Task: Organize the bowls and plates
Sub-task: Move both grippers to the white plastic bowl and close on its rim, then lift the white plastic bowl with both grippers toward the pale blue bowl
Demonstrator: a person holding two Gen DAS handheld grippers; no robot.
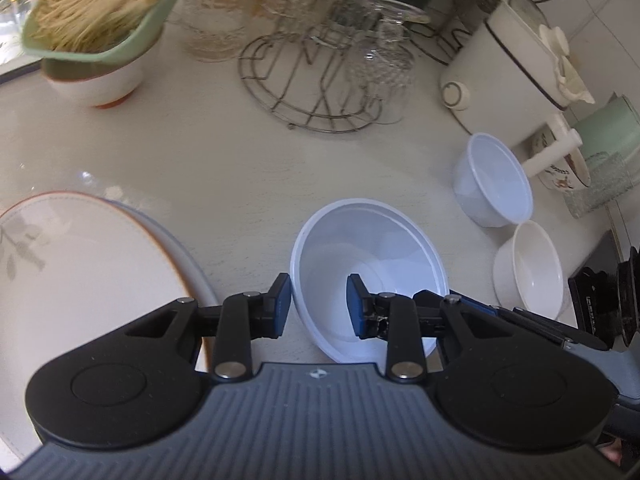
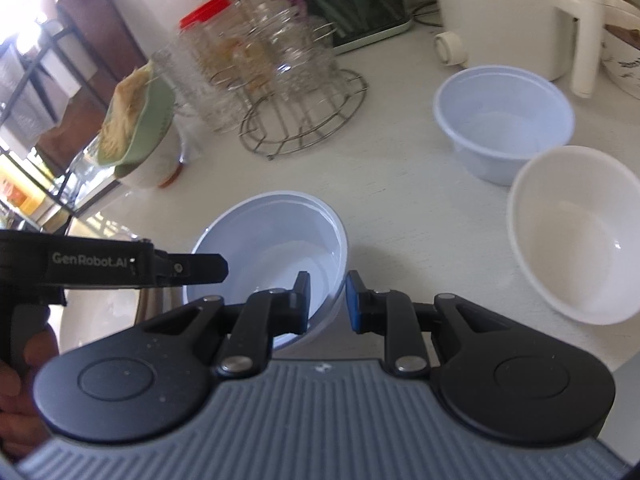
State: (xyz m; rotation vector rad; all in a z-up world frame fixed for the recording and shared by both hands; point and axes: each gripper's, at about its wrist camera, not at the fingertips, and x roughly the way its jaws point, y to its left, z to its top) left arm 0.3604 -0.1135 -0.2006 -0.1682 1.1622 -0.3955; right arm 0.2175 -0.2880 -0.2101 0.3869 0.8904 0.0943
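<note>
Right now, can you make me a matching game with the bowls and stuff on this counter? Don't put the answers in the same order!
Things:
1. nearest bluish bowl
2. cream bowl
3. green dish
4. wire rack

States:
A. holds clear glasses
B. full of thin pale sticks
C. gripped at its rim
D. empty, standing free on the counter

Pairs: 1-C, 2-D, 3-B, 4-A
</note>
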